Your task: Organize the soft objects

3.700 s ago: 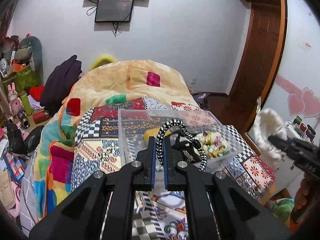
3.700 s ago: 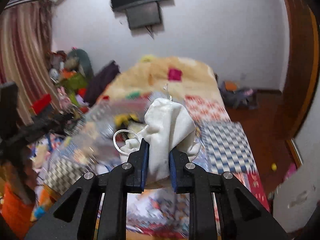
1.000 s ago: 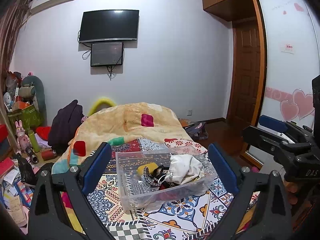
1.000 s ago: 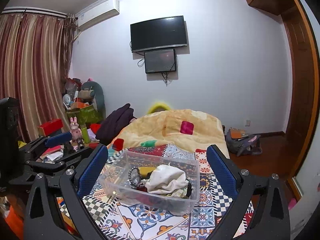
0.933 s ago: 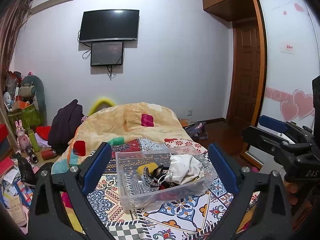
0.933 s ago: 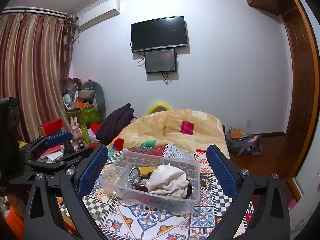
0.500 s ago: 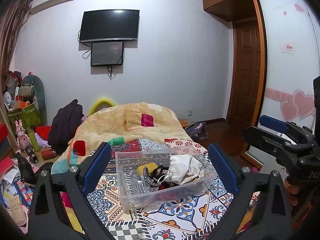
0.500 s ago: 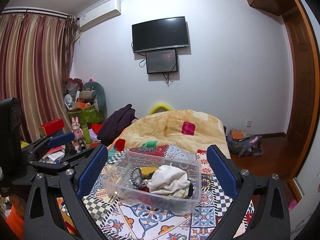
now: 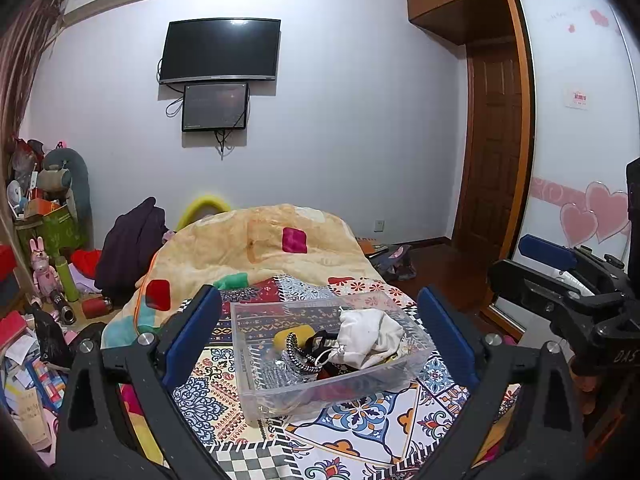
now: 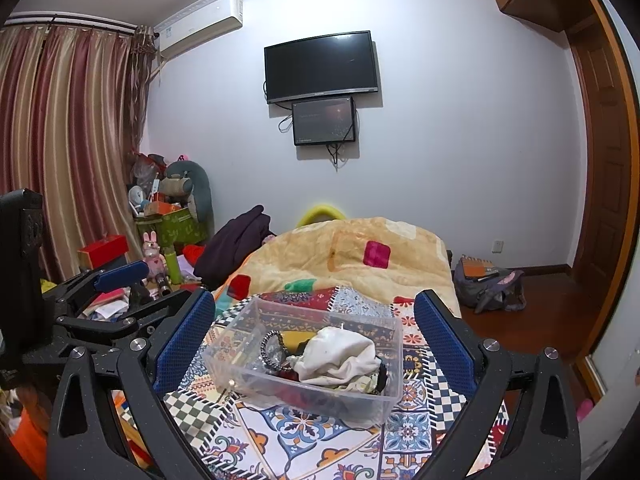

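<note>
A clear plastic bin (image 9: 256,396) sits on the patterned bed cover; it also shows in the right wrist view (image 10: 244,374). Inside lie a white drawstring pouch (image 9: 370,336), (image 10: 336,354), a black-and-white braided loop (image 9: 298,356), (image 10: 270,350), a yellow soft item (image 9: 286,334) and other small things. My left gripper (image 9: 320,336) is open and empty, held back from the bin. My right gripper (image 10: 310,338) is open and empty, also held back from it. Each gripper shows at the edge of the other's view.
A yellow blanket (image 9: 256,240) is heaped at the far end of the bed. Cluttered toys and boxes (image 10: 160,236) stand at the left by the curtain. A bag (image 10: 488,284) lies on the floor at the right, near a wooden door (image 9: 492,160).
Since 3.7 s ago both grippers have let go of the braided loop and the white pouch, which now lie in the bin, and pulled back. Over the last second almost nothing moves.
</note>
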The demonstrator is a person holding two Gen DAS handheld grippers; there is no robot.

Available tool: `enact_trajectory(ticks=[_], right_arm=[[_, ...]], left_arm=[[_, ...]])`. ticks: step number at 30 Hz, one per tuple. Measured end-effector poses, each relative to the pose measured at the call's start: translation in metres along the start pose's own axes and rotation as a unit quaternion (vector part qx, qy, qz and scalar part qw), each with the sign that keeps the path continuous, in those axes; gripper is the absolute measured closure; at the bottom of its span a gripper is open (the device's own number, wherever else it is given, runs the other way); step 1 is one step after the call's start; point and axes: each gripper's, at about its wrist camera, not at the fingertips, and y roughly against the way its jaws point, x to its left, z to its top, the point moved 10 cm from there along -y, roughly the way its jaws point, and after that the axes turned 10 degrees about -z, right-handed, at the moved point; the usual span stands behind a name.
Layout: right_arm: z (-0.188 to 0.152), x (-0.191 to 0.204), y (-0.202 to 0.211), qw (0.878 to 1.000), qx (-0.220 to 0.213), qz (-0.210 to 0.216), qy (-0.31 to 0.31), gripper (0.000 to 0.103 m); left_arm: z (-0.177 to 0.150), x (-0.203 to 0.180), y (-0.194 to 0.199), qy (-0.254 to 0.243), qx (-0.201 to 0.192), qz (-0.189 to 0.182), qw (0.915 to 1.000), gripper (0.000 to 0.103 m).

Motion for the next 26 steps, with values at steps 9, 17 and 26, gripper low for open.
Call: enact_trajectory(ticks=[9, 17, 26], right_arm=[[0.0007, -0.0005, -0.0001, 1.0, -0.001, -0.001, 0.0, 0.0], [-0.001, -0.0022, -0.0017, 1.0, 0.007, 0.002, -0.006, 0.0], [-0.0012, -0.0015, -0.0004, 1.0, 0.012, 0.0, -0.004, 0.0]], left_arm=[[-0.0003, -0.0038, -0.0015, -0.001, 0.002, -0.008, 1.0, 0.003], [0.0002, -0.0064, 0.0007, 0.002, 0.001, -0.012, 0.9999, 0.0], [0.0008, -0.0062, 0.0027, 0.007, 0.005, -0.016, 0.9998, 0.0]])
